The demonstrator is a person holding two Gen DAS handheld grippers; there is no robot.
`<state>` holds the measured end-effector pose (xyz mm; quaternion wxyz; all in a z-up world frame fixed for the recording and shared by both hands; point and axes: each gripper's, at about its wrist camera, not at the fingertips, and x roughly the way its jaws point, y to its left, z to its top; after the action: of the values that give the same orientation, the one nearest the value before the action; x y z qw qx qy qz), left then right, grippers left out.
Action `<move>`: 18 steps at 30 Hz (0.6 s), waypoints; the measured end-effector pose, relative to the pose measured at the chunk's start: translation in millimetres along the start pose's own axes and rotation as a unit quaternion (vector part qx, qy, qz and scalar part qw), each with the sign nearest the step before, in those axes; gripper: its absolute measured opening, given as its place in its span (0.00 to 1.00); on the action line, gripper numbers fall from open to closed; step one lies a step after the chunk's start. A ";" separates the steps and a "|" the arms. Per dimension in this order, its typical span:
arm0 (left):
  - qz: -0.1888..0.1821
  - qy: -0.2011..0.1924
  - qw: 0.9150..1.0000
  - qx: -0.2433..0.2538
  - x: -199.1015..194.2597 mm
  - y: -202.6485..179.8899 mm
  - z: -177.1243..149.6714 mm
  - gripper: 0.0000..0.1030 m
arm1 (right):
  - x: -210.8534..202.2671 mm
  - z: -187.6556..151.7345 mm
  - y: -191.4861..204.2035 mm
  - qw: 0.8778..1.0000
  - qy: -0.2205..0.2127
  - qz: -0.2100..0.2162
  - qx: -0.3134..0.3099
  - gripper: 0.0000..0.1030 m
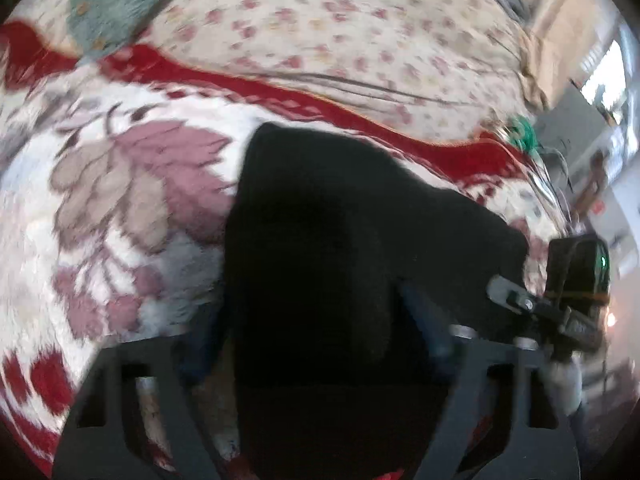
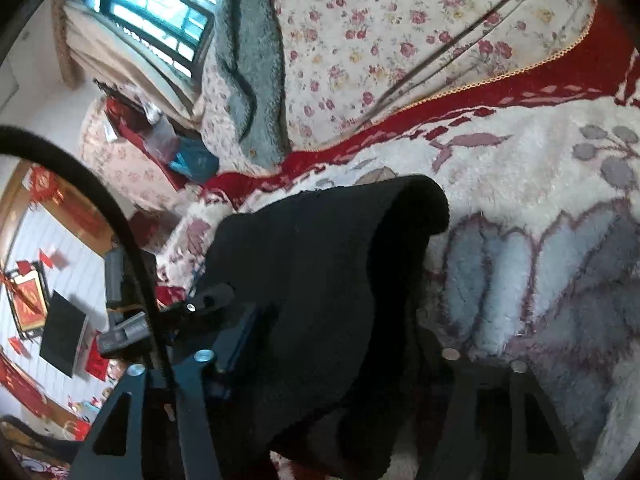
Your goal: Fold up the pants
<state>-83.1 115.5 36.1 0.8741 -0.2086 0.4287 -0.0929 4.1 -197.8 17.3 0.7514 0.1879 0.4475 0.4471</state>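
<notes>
A: What do I have on the left?

B: My left gripper [image 1: 320, 332] has the pants [image 1: 344, 264] bunched between its fingers [image 1: 424, 320]. The black cloth fills the whole gap and spills forward past the tips, so I read the fingers as clamped on it. The view is smeared, so the pad edges are hard to make out.

A: And the right?

B: Much the same. My right gripper [image 2: 336, 344] has the pants [image 2: 320, 280] draped over and between its fingers [image 2: 240, 344]. The near finger is buried in the cloth, and I take it as gripping the fabric. A rolled fold of the pants stands ahead of the tips and curls over to the far side.

A: Where are the pants against the bedding?

B: They hang from both grippers above the blanket [image 2: 520, 208], the fluffy white one with big flowers and a red border. Ahead of my right fingertips the fold casts a shadow on the pile. Beyond the blanket's red edge lies the sheet [image 2: 380, 40] with small roses, and a grey-green cloth [image 2: 248, 80] rests on that, further ahead and to the left of the right fingers.

A: Can each gripper see the other?

B: Yes. In the left view the other gripper sits just right of my fingers; in the right view it sits just left, both touching the same black cloth. A window [image 2: 156, 8] shows far left of the right fingers.
</notes>
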 end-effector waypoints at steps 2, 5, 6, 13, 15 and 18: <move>0.006 -0.012 1.000 0.006 -5.8 -4.0 0.9 0.50 | -2.6 0.3 5.6 1.000 -0.004 -0.001 -0.005 0.47; 0.008 -0.020 1.000 -0.002 -13.1 -3.9 0.8 0.39 | -5.9 4.0 16.9 1.000 -0.012 -0.007 -0.017 0.43; 0.008 -0.022 1.000 -0.002 -17.0 -3.9 1.5 0.38 | -8.1 5.3 21.1 1.000 -0.015 -0.006 -0.020 0.41; 0.033 -0.078 0.996 0.013 -67.4 -2.9 16.0 0.37 | -3.0 20.8 59.3 0.999 -0.022 0.020 -0.046 0.40; 0.044 -0.092 0.995 0.007 -83.6 5.9 21.0 0.37 | 4.5 24.7 68.1 0.998 -0.024 0.031 -0.044 0.39; 0.067 -0.109 0.992 0.004 -102.2 18.4 25.4 0.37 | 22.6 31.7 89.6 0.997 -0.020 0.043 -0.062 0.39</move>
<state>-126.3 174.1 114.5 0.9208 -0.1846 0.3435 -0.0126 -9.9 -127.6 83.9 0.7505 0.1693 0.3950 0.5020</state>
